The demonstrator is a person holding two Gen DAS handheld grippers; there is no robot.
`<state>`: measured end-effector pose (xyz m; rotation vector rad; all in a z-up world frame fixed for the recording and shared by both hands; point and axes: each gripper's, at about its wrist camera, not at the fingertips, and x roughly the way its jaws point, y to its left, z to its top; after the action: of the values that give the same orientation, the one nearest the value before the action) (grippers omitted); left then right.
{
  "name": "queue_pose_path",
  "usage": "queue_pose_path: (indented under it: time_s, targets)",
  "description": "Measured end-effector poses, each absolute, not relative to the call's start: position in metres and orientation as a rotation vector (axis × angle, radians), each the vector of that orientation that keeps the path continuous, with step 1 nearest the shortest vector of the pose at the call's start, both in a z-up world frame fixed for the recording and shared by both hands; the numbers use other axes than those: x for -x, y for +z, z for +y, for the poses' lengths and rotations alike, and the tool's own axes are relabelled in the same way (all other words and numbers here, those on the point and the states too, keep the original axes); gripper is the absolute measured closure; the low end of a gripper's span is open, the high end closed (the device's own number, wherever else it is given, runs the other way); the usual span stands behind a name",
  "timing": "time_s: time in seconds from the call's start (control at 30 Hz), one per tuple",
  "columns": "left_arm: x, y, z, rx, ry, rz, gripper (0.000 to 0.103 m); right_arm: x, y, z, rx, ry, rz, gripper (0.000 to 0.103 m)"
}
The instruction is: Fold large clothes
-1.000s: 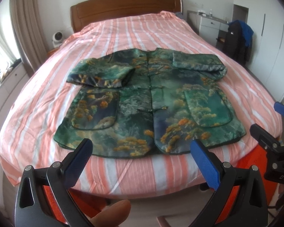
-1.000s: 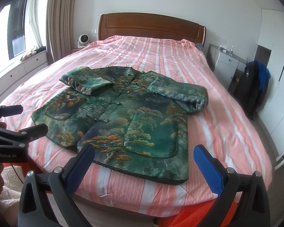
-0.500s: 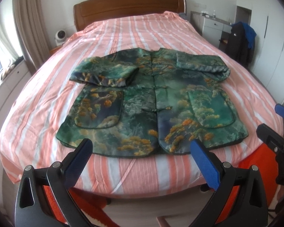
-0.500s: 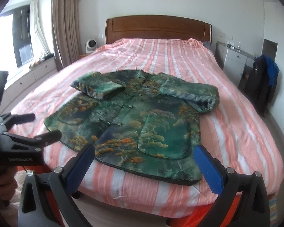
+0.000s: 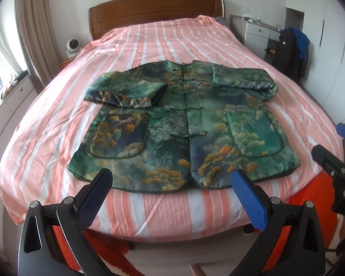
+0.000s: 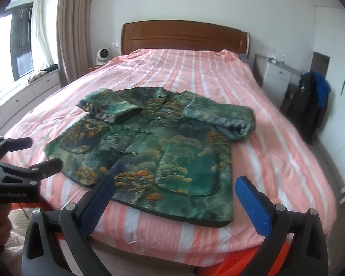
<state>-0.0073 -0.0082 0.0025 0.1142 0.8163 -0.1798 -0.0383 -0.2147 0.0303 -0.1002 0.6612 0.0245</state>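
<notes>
Bed [image 5: 46,151]: fills mid-frame. Jacket [image 5: 186,128]: centre frame, flat, face up, buttoned, both sleeves already folded across chest. Left gripper [image 5: 172,191], right gripper [image 6: 174,193]: lower frame, short of hem, released, empty. Judged step: approach. Next: pinch hem corners, fold upward.

The big bed [image 5: 57,156] has a pink and white striped cover and a brown wooden headboard [image 5: 156,11] at its far end. A green jacket [image 5: 184,138] with orange tree pictures lies flat on the cover, far from the headboard, near the foot edge of the bed. Both its sleeves are folded in over its front.
</notes>
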Motion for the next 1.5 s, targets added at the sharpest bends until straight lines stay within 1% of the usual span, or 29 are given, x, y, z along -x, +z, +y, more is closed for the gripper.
queue_pose_path:
  time_s: [0.43, 1.3, 1.4, 1.5]
  targets:
    - [0.005, -0.001, -0.007, -0.099, -0.179, 0.828, 0.000, 0.029, 0.024, -0.229, 0.132, -0.138, 0.704, 0.000]
    - [0.002, -0.008, -0.006, -0.110, -0.167, 0.828, 0.000, 0.030, 0.024, -0.226, 0.133, -0.134, 0.711, 0.000]
    - [-0.014, -0.008, 0.012, -0.103, -0.157, 0.811, 0.000, 0.030, 0.024, -0.230, 0.112, -0.100, 0.696, 0.000]
    - [-0.050, -0.015, 0.057, -0.065, -0.115, 0.808, 0.000, 0.025, 0.014, -0.248, 0.031, 0.044, 0.702, 0.000]
